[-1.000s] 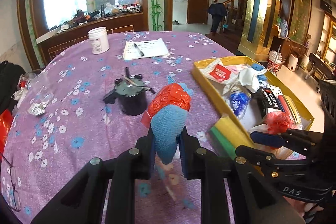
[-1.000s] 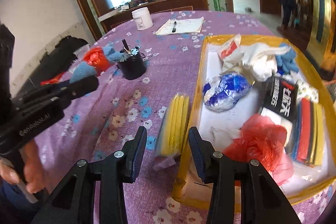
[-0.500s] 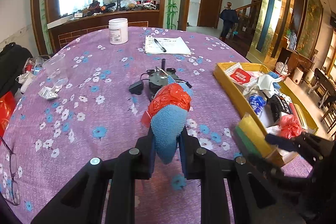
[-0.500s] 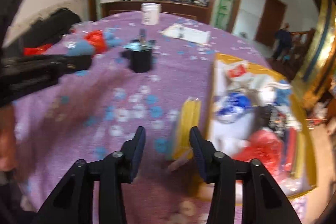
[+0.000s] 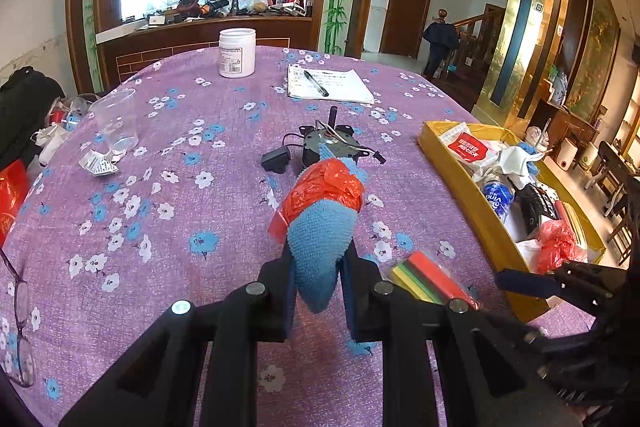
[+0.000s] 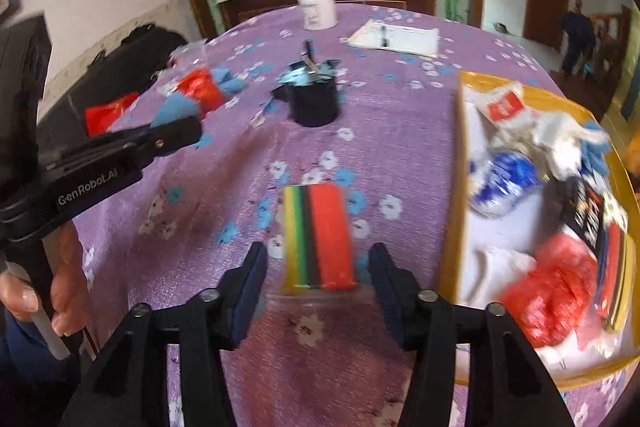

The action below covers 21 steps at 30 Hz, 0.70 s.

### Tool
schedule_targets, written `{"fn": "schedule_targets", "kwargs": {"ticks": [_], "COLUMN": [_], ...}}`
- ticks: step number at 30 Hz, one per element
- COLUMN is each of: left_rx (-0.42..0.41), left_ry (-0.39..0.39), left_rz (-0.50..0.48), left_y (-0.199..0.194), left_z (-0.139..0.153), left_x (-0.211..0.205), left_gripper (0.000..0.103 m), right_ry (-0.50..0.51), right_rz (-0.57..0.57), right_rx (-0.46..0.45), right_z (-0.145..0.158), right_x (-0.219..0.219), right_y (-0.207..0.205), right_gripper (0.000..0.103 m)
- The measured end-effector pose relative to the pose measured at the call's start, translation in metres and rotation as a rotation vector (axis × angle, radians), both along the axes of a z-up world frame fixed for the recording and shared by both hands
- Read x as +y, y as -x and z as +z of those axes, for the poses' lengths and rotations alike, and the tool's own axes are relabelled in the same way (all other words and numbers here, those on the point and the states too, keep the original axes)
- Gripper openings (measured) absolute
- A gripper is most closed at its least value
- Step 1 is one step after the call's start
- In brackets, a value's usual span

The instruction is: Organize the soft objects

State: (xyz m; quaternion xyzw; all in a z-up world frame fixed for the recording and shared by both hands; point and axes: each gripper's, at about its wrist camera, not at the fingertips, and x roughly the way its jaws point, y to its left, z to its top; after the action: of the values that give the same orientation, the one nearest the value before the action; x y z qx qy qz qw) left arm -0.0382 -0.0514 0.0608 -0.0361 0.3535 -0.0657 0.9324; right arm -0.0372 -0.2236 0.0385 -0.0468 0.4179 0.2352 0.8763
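Observation:
My left gripper [image 5: 318,279] is shut on a rolled blue cloth [image 5: 320,247] with red plastic wrapped round its far half, held above the table. From the right wrist view, that left gripper [image 6: 176,131] and the blue cloth [image 6: 176,107] sit at the left. A wrapped pack of coloured sponges [image 6: 318,235] lies flat on the purple cloth. Its near end is between the tips of my right gripper [image 6: 318,279], whose jaws are opening and stand clear of it. The sponge pack [image 5: 428,277] lies just left of the yellow box [image 5: 460,179].
The yellow box [image 6: 452,207] at the right holds several soft bags and packets. A black motor [image 6: 314,99], a white jar [image 5: 237,53], a notepad with pen [image 5: 328,87], a clear cup [image 5: 114,121] and glasses [image 5: 16,327] lie on the flowered tablecloth. A hand [image 6: 60,291] grips the left tool.
The sponge pack stood on edge against the box and now lies flat on the cloth. The right jaws have spread wider. The left gripper has shifted sideways, still holding the cloth.

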Motion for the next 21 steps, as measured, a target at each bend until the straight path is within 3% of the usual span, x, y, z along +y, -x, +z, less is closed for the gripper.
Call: {"fn": "schedule_targets", "kwargs": {"ticks": [6, 8, 9, 12, 21], "left_rx": [0.0, 0.002, 0.002, 0.003, -0.005], "left_ry": [0.008, 0.011, 0.011, 0.01, -0.001], "left_rz": [0.003, 0.004, 0.004, 0.004, -0.029], "left_y": [0.002, 0.002, 0.002, 0.002, 0.003], "left_z": [-0.001, -0.001, -0.001, -0.001, 0.005], "left_x": [0.005, 0.006, 0.006, 0.006, -0.007], "left_gripper": [0.018, 0.018, 0.018, 0.018, 0.018], "right_ry": [0.112, 0.125, 0.132, 0.094, -0.062], "right_rz": [0.024, 0.02, 0.012, 0.017, -0.003], "right_rx": [0.028, 0.049, 0.053, 0.048, 0.011], "right_z": [-0.021, -0.03, -0.033, -0.032, 0.001], "right_x": [0.031, 0.034, 0.033, 0.029, 0.0], "right_y": [-0.019, -0.024, -0.026, -0.023, -0.012], "right_gripper": [0.064, 0.056, 0.046, 0.04, 0.04]}}
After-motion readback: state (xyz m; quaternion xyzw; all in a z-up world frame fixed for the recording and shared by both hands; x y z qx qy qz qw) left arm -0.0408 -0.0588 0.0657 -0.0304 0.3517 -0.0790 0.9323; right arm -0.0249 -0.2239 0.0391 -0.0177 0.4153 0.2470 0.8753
